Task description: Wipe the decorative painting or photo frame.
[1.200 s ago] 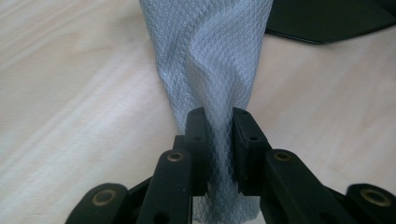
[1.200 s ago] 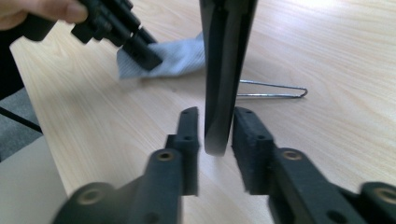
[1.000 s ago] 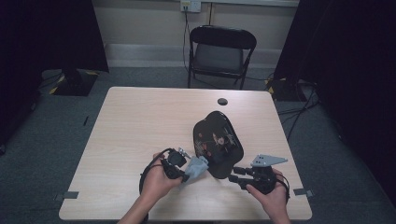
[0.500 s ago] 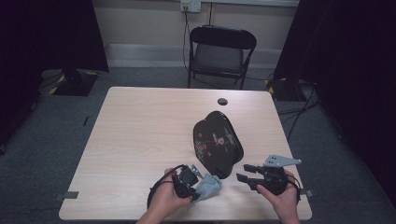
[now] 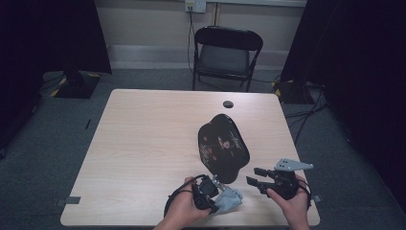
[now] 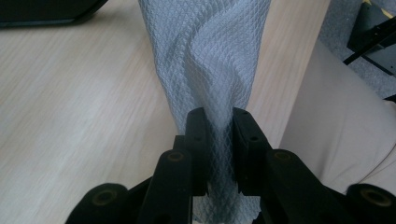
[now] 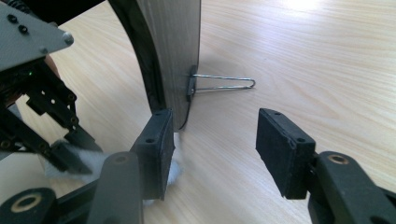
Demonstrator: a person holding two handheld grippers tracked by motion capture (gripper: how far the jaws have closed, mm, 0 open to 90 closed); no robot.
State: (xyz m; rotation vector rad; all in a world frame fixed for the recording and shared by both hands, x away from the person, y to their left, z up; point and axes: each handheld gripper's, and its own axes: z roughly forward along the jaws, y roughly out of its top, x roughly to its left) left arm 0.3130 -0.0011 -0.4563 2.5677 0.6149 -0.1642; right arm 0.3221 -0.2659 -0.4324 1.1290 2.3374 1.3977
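The left gripper (image 6: 218,126) has its jaws pinched tight on a grey cloth (image 6: 205,56), a waffle-weave wipe that fans out ahead of the pads and lies creased on the table (image 5: 143,139). The right gripper (image 7: 212,140) has just been opening and now stands with its jaws apart. Nothing's pressed between them, though the near edge of the black tray (image 5: 222,146) sits just beside its left pad.

The tray is just ahead of both grippers, propped on a thin wire stand (image 7: 224,83) (looks like a bent paperclip-type leg clipped to its back). From the high view it's a glossy black lacquer piece with a scalloped outline and a small floral painting on the face; the back, seen from the right gripper, looks like plain pale wood with a dark rim.

My guess is this is a wipe-down job. To do it well I'd keep the cloth bunched firmly, bring it up to the glossy face, and stroke lightly with the flat of the fabric so the jaws never touch the lacquer. The wire leg looks flimsy, so I'd steady the rim with the right gripper before pushing on it, otherwise the tray could tip backward.
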